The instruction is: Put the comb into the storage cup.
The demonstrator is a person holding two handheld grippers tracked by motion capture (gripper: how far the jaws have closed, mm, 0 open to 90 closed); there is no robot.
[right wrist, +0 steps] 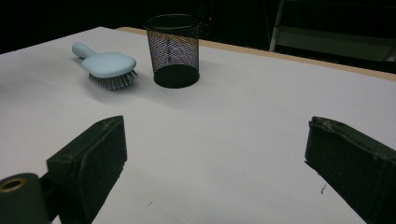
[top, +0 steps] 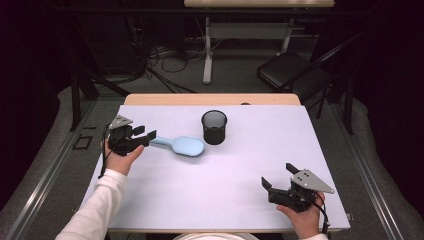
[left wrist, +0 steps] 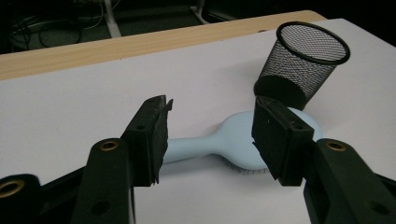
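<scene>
Right gripper (top: 278,183): at the near right of the table (top: 240,200), held by the right hand (top: 303,218). Its fingers (right wrist: 88,161) are spread wide, with bare white surface between them.

Left gripper (top: 146,135): at the left side, held by the left hand (top: 120,159) on a white sleeve (top: 95,212). Fingers (left wrist: 149,137) are spread; the brush handle lies between and just beyond them, not clamped.

Brush (top: 182,146): pale blue, smooth plastic, with a rounded oblong head and a tapered handle pointing toward the left gripper. It lies bristles down on the table, left of centre; the right gripper view shows dark, fine bristles under the head.

Cup (top: 214,127): black wire mesh, cylindrical, upright, with a solid rim and base, just beyond the brush head. Nothing is visible inside it.

Table: white matte cover, light wood at the far edge.
</scene>
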